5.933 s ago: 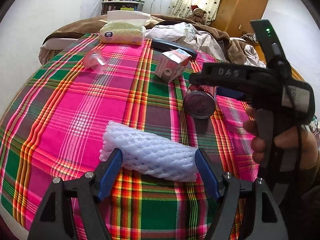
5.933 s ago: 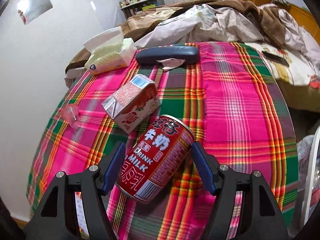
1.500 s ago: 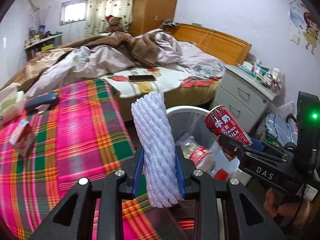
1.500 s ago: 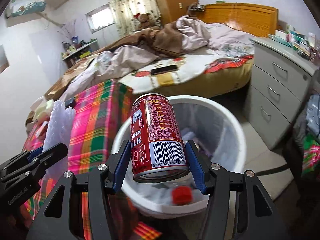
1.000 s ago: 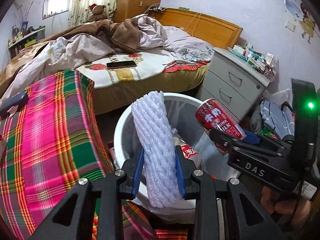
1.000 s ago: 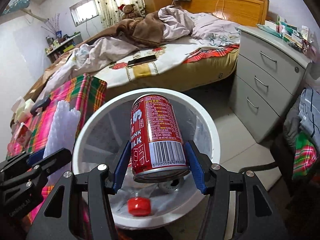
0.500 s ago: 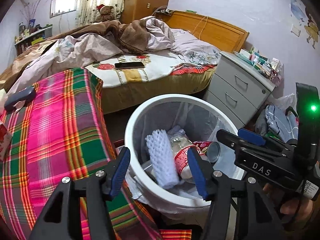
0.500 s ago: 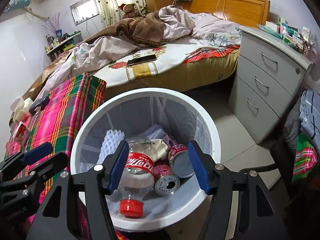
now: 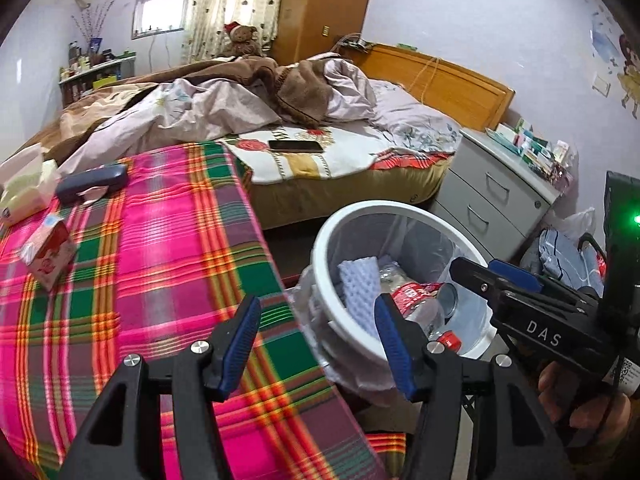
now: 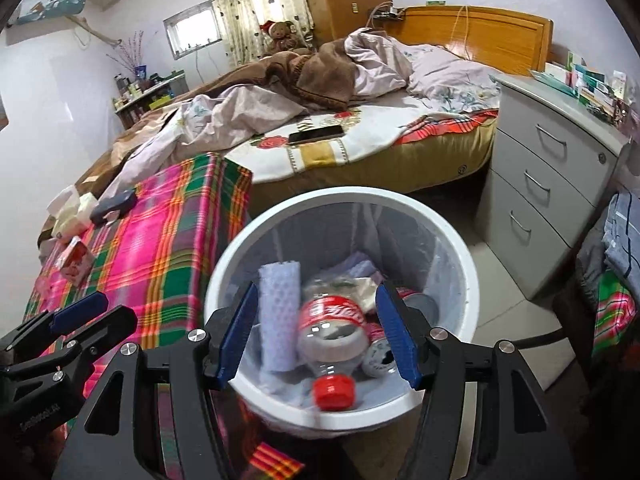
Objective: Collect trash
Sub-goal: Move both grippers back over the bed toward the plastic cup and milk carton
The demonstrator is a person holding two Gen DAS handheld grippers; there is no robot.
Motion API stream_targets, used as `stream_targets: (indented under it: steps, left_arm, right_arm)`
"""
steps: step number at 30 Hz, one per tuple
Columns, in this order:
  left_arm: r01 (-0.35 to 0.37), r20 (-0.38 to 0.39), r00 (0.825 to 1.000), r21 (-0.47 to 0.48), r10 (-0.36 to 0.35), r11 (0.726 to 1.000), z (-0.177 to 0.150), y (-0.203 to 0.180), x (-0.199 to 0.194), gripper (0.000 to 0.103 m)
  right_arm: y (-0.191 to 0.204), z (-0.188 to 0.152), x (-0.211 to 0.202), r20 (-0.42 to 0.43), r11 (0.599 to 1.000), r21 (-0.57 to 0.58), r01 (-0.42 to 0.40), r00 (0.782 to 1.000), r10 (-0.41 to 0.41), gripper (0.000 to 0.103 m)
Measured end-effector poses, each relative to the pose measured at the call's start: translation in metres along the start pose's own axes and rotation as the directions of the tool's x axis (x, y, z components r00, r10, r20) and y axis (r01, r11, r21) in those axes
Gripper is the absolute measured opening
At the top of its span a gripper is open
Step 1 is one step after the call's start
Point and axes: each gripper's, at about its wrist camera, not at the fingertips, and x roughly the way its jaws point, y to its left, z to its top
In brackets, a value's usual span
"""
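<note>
The right wrist view looks straight down into a white trash bin (image 10: 460, 252): a foam net sleeve (image 10: 279, 316), a clear plastic bottle with a red label (image 10: 332, 332) and cans lie inside. The left wrist view shows more of the plaid-covered tabletop (image 9: 160, 248), where a small carton (image 9: 48, 252) lies.

The right hand-held gripper (image 10: 316, 336) hangs above the bin, blue pads apart, holding nothing. The left hand-held gripper (image 9: 316, 344) is also spread and empty, over the tabletop's edge beside the bin; the carton lies well to its left.
</note>
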Motion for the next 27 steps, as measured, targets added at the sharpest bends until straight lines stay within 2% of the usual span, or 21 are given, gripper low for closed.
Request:
stream_targets:
  steps: [4,14,27]
  left_arm:
    - [-0.014,0.014,1.0,-0.03,0.014,0.999,-0.006,0.018,-0.014,0.061]
    - [-0.102,0.05,0.993,-0.076,0.106,0.992,-0.02,0.061,-0.045,0.061]
    - [-0.22,0.078,0.968,-0.189,0.238,0.957,-0.034,0.146,-0.079,0.061]
  right_arm:
    - [0.015,-0.004,-0.003,0.006,1.0,-0.014,-0.014,1.0,0.014,0.063]
    - [0.06,-0.012,-0.002,0.002,0.994,-0.064,-0.089,0.996,0.089,0.063]
    - [0.132,-0.015,0.012,-0.021,0.971,-0.14,-0.195,0.981,0.194,0.063]
